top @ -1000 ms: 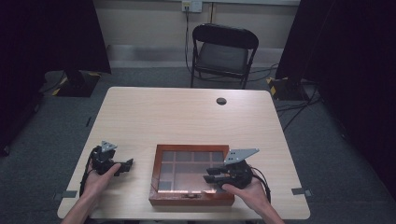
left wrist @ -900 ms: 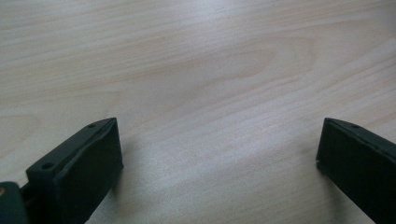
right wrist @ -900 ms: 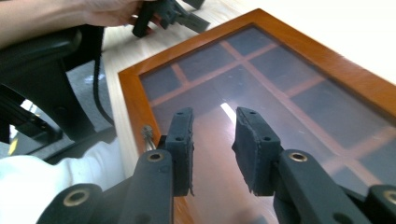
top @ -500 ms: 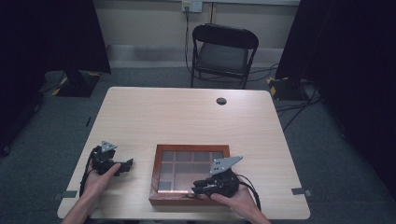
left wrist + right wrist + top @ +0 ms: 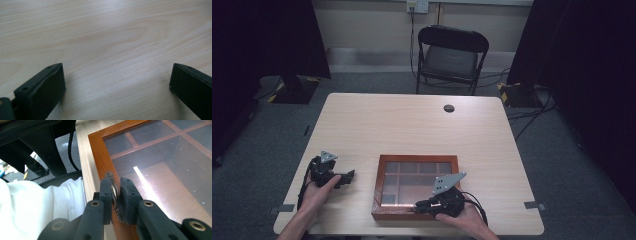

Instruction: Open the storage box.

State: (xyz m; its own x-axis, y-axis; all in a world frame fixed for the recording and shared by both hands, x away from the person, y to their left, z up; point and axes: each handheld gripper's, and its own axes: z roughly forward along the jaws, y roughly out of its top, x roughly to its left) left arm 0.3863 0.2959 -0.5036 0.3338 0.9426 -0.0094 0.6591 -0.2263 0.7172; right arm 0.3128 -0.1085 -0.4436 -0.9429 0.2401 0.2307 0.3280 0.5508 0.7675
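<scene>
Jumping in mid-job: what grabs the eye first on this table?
The wooden box with its glass lid, at the near edge of the table. The right gripper has just been closing and is now shut on the small metal latch on the box's front edge. The left gripper rests open on bare wood, left of the box.

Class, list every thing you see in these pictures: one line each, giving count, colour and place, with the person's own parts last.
Table: one, pale wood, centre of room.
Box: one, reddish-brown wood with glass lid, near edge of table.
Latch: one, metal, on box's front edge, between the right tongs' jaws.
Cable hole: one, dark, far side of table.
Chair: one, black, folding, beyond table.
Wall socket: one, pale, on far wall.
Sleeve: one, white, beside box.
Left tongs: one, black, open, resting left of box.
Right tongs: one, black, shut on latch.
</scene>
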